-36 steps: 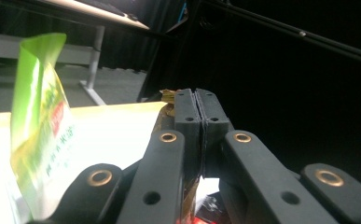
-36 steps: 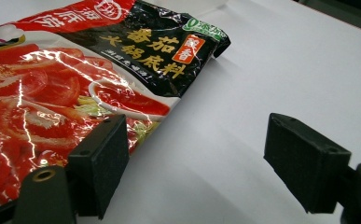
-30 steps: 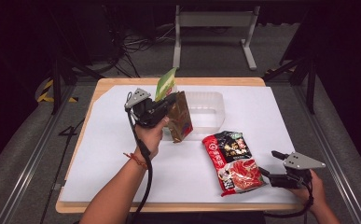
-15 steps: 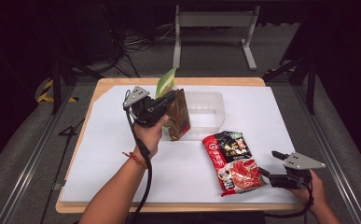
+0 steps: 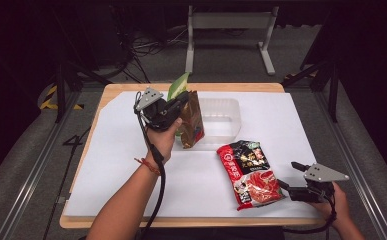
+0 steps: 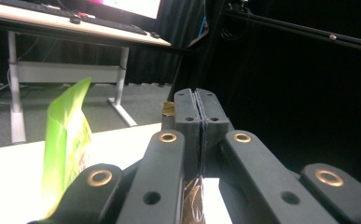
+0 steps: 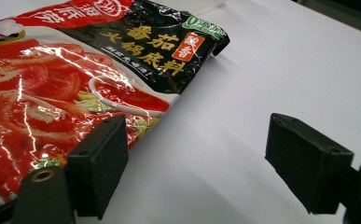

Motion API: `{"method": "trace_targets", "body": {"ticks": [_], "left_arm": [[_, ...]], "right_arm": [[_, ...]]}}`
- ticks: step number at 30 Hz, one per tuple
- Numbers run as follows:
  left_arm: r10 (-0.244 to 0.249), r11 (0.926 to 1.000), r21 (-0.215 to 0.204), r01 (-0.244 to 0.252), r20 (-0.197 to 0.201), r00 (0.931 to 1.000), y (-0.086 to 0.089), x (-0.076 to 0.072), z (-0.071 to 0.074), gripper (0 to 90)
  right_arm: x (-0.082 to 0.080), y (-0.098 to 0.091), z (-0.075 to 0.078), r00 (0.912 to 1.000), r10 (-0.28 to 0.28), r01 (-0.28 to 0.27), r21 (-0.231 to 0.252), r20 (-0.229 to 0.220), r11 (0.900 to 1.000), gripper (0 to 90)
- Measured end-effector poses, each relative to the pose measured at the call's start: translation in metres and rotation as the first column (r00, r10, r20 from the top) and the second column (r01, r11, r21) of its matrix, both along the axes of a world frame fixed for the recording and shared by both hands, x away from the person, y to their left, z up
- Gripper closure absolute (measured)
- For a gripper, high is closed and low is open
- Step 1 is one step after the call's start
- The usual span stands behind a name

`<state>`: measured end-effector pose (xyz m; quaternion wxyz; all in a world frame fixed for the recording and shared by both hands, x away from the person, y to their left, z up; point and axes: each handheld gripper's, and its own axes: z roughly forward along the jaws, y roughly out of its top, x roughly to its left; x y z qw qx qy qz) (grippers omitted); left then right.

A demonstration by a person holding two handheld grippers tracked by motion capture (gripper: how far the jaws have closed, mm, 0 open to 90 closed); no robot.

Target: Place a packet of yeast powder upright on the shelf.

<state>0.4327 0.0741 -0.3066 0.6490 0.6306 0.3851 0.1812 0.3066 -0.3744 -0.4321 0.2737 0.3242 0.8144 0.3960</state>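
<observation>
**Up at the tub: brown pouch pinched in the left gripper**

Right now the left gripper point(image 5: 177, 106) is holding a brown pouch point(image 5: 192, 120) upright, its fingers point(image 6: 187, 116) pressed together on the pouch's top edge. In the left gripper view the two black fingers are meeting flat, with a sliver of crinkled foil showing between the arms below them. A green pouch point(image 5: 178, 86) is standing just behind the brown one, its tip sticking up past the gripper. Both pouches are sitting at the left edge of the clear tub point(image 5: 220, 122), which is resting on the white worktop point(image 5: 111, 170); the brown pouch is overlapping the tub's left wall, though whether its base is inside or just beside the tub is hard to tell.

Nearer the person than the tub, a red-and-black packet point(image 5: 250, 172) is lying flat. The right gripper point(image 5: 285, 184) is resting low at the packet's right side, its fingers point(image 7: 99, 163) standing wide apart with bare worktop between them, one finger just beside the packet's edge.
</observation>
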Motion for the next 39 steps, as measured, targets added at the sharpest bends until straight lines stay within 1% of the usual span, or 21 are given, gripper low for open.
{"method": "trace_targets", "body": {"ticks": [3,9,11,14,17,19,21,23,24,25,26,27,28,29,31,32,33,34,35,37,39], "left_arm": [[0.015,0.9998,0.011,-0.015,0.016,0.9998,-0.002,0.003,0.002,88.9],[0.018,0.9993,0.032,-0.018,-0.006,0.9998,-0.009,0.01,-0.003,88.8],[0.045,0.9973,0.058,-0.045,0.008,0.999,-0.013,0.013,-0.005,88.7],[0.073,0.9947,0.071,-0.074,0.021,0.9971,-0.018,0.02,-0.005,88.7],[0.09,0.9914,0.093,-0.092,0.021,0.9957,-0.024,0.028,-0.002,88.7],[0.11,0.9853,0.126,-0.115,0.047,0.9928,-0.031,0.033,0.002,88.7],[0.112,0.9848,0.128,-0.117,0.047,0.9926,-0.032,0.036,0.003,88.7],[0.132,0.9773,0.16,-0.139,0.057,0.9896,-0.04,0.042,0.006,88.7],[0.146,0.9701,0.185,-0.157,0.075,0.9865,-0.043,0.044,0.006,88.7],[0.152,0.9668,0.195,-0.165,0.08,0.9851,-0.046,0.047,0.005,88.7],[0.152,0.9668,0.195,-0.165,0.08,0.9851,-0.046,0.047,0.005,88.7],[0.171,0.9595,0.212,-0.185,0.083,0.9818,-0.05,0.053,0.005,88.7],[0.182,0.9562,0.217,-0.197,0.086,0.9795,-0.052,0.056,0.004,88.7],[0.182,0.9562,0.217,-0.197,0.086,0.9795,-0.052,0.056,0.004,88.7],[0.192,0.9518,0.227,-0.207,0.083,0.9778,-0.055,0.062,0.006,88.7],[0.204,0.9483,0.23,-0.219,0.085,0.9752,-0.056,0.065,0.008,88.7],[0.21,0.9514,0.214,-0.222,0.078,0.9747,-0.055,0.068,0.009,88.7],[0.218,0.9515,0.206,-0.228,0.071,0.9733,-0.055,0.07,0.01,88.7],[0.22,0.9491,0.213,-0.232,0.078,0.9724,-0.056,0.071,0.012,88.7],[0.22,0.949,0.211,-0.235,0.092,0.9712,-0.058,0.073,0.011,88.6],[0.212,0.9525,0.205,-0.225,0.083,0.9737,-0.061,0.075,0.009,88.5]], "right_arm": [[0.0,0.0,0.0,1.0,-0.001,0.001,0.002,-0.003,1.0,21.6],[0.0,0.0,0.0,1.0,-0.001,0.001,0.0,-0.003,1.0,21.6],[0.0,0.0,0.0,1.0,-0.001,0.001,-0.002,-0.001,1.0,21.7],[0.0,0.0,0.0,1.0,0.001,-0.001,0.0,0.0,1.0,21.7],[0.0,0.0,0.0,1.0,0.0,0.0,0.0,-0.002,1.0,21.7],[0.0,0.0,-0.001,1.0,0.0,0.0,-0.001,-0.003,1.0,21.6],[0.0,-0.001,-0.001,1.0,0.001,-0.001,-0.001,-0.002,1.0,21.6],[0.0,-0.001,-0.001,1.0,0.001,-0.001,-0.003,-0.001,1.0,21.5],[0.0,-0.001,-0.001,1.0,0.001,-0.001,-0.003,-0.001,1.0,21.4],[0.0,-0.001,-0.001,1.0,-0.001,0.001,-0.002,-0.004,1.0,21.4],[-0.001,-0.001,-0.001,1.0,-0.002,0.002,-0.003,-0.004,1.0,21.4],[-0.001,-0.001,-0.001,1.0,-0.002,0.002,-0.003,-0.003,1.0,21.4],[-0.001,-0.001,-0.001,1.0,-0.002,0.002,-0.003,-0.004,1.0,21.4],[-0.001,-0.001,-0.001,1.0,-0.002,0.002,-0.003,-0.004,1.0,21.4],[-0.001,-0.002,-0.001,1.0,-0.003,0.003,0.0,-0.005,1.0,21.5],[-0.001,-0.002,-0.001,1.0,-0.002,0.002,0.0,-0.005,1.0,21.5],[-0.001,-0.002,-0.001,1.0,-0.002,0.002,0.0,-0.005,1.0,21.5],[-0.001,-0.002,-0.001,1.0,-0.004,0.004,0.0,-0.005,1.0,21.5],[-0.001,-0.002,-0.001,1.0,-0.005,0.005,0.002,-0.005,1.0,21.4],[-0.001,-0.003,-0.001,1.0,-0.005,0.005,0.004,-0.006,1.0,21.5],[-0.002,-0.004,-0.001,1.0,-0.006,0.006,0.002,-0.003,1.0,21.5]]}}
